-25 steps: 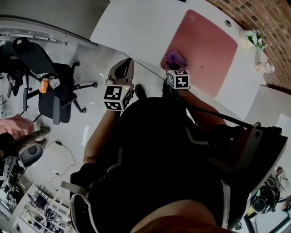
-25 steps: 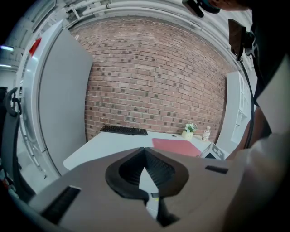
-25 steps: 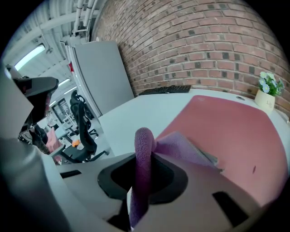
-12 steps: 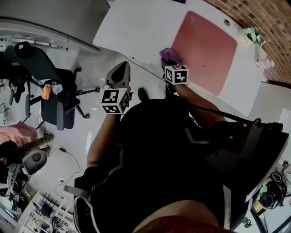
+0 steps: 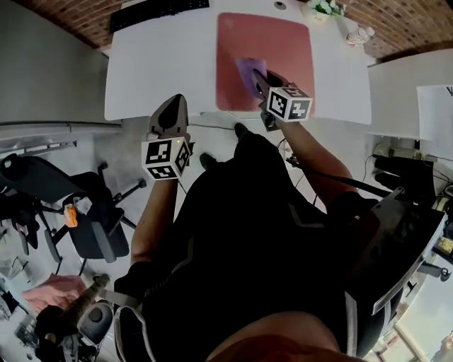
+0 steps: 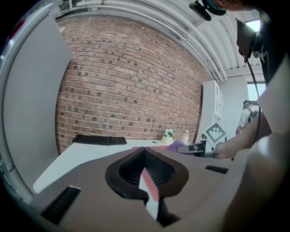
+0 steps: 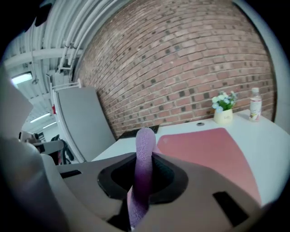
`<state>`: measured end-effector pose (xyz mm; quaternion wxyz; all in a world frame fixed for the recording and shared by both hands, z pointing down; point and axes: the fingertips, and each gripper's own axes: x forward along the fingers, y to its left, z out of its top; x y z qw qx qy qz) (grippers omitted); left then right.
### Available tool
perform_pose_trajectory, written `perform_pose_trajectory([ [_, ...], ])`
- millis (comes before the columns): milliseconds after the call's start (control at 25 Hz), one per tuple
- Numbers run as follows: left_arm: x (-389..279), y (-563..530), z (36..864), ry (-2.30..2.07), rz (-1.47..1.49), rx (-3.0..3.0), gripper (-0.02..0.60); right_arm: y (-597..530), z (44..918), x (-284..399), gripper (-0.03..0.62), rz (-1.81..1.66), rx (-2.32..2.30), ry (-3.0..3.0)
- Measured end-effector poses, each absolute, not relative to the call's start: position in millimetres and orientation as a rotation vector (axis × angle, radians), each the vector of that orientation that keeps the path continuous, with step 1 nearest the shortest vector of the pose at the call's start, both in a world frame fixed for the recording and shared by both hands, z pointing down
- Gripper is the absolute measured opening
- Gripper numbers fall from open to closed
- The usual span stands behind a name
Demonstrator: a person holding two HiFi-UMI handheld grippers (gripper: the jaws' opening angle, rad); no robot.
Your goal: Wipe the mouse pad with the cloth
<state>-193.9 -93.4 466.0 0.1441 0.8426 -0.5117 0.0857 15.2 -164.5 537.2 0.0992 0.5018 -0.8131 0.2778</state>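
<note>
Pinching a fold of purple cloth (image 7: 144, 167), the right gripper (image 5: 258, 76) sits over the near-left part of the pink mouse pad (image 5: 276, 42). Whether cloth meets pad, I cannot tell. Left gripper (image 5: 173, 106): jaws pressed together, nothing between them, hanging off the desk edge at 8 o'clock from the pad.

Risks, as I judge them:
- Only a narrow strip of cloth is caught and little of it spreads below the jaws. A hard drag could pull it free, or let the bare jaw tips scrape the pad.
- Nothing pins the pad. The desk (image 5: 163, 71) looks smooth and white, so a firm stroke may slide the pad instead of cleaning it. The left gripper is too far off to steady it.
- A long stroke toward 12 o'clock could reach the small potted plant (image 7: 223, 108) at 1 o'clock from the pad, or the bottle (image 7: 255, 103) at 2 o'clock. Both look light and easy to tip.

Surface: otherwise bare, a black keyboard (image 5: 159, 13) at 10 o'clock from the pad.

Room: brick wall behind the desk, pale floor, an office chair (image 5: 92, 226) at 8 o'clock.
</note>
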Motion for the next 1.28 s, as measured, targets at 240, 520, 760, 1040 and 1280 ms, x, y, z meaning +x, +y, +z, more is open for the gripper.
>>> perform_pose_trajectory([
  [240, -127, -119, 458, -1.324, 0.314, 2.58, 0.0, -178, 529, 161, 0.06, 0.75, 1.867, -2.177],
  [520, -78, -159, 461, -1.246, 0.336, 2.598, 0.0, -186, 569, 299, 0.06, 0.634, 2.08, -1.802],
  [760, -53, -184, 471, -1.211, 0.35, 2.575, 0.0, -190, 601, 340, 0.06, 0.65, 2.08, -1.668],
  [1040, -46, -199, 488, -1.22, 0.376, 2.501, 0.0, -208, 639, 316, 0.06, 0.742, 1.984, -1.709],
  [1280, -53, -203, 496, -1.252, 0.42, 2.478, 0.0, -218, 655, 278, 0.06, 0.793, 1.884, -1.783],
])
